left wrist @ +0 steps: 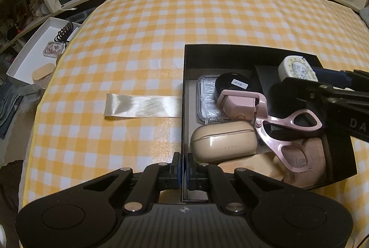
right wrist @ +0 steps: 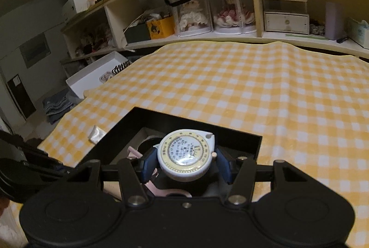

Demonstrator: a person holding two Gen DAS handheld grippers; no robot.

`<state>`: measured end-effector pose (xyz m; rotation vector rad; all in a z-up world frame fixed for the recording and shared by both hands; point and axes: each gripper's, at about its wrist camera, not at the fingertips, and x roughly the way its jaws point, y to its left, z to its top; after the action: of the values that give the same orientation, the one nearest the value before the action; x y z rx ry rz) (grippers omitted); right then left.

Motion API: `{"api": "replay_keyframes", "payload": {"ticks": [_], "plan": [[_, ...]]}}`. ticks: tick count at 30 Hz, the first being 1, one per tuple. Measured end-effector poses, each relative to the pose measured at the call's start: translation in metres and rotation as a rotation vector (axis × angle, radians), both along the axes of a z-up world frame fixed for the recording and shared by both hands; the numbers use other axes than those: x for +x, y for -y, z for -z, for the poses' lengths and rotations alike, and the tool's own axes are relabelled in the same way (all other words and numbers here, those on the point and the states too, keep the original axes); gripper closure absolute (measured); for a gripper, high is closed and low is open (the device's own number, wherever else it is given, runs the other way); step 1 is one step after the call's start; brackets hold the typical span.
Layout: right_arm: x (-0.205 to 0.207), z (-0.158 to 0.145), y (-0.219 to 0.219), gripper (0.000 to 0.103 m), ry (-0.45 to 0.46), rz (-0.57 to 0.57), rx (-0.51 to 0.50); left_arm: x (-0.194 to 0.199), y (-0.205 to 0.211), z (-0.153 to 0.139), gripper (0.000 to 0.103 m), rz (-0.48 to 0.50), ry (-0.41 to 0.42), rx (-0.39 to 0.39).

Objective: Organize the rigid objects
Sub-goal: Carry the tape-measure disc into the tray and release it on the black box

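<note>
Surface: yellow-and-white checked cloth point(left wrist: 184, 17); cluttered shelves point(right wrist: 230, 37) behind.
Black box point(left wrist: 186, 58): on cloth, holding beige case point(left wrist: 223, 141) and pink scissors point(left wrist: 288, 132).
Left gripper point(left wrist: 183, 167): jaws together, pinching the box's left wall.
Right gripper point(right wrist: 184, 162): jaws clamped on round tape measure point(right wrist: 186, 155), above the box.

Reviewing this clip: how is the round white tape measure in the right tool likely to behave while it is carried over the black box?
The round white tape measure looks like hard plastic, so probably stiff and light. Its smooth curved rim sits between the right tool's blue pads, so it could slip or rotate if jolted. Released on edge it might roll; laid flat in the black box it should stay put.
</note>
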<state>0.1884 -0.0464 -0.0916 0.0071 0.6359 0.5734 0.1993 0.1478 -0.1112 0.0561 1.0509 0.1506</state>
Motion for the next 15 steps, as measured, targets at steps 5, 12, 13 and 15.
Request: {"api": "replay_keyframes", "payload": {"ticks": [5,12,13,15], "plan": [[0.0033,0.0047,-0.0022,0.034,-0.021,-0.021,0.004,0.0006,0.0006,0.0001,0.099,-0.002,0.0,-0.006],[0.0013,0.0031,-0.0077,0.023,-0.048,-0.038,-0.038,0.0014,0.0012,0.0003,0.099,-0.001,0.0,-0.01],[0.0019,0.0033,-0.0081,0.022,-0.054,-0.039,-0.042,0.0014,0.0,0.0004,0.099,-0.001,0.0,-0.009],[0.0022,0.0035,-0.0081,0.021,-0.068,-0.04,-0.046,0.0014,0.0008,0.0003,0.099,-0.001,0.0,-0.008]]}}
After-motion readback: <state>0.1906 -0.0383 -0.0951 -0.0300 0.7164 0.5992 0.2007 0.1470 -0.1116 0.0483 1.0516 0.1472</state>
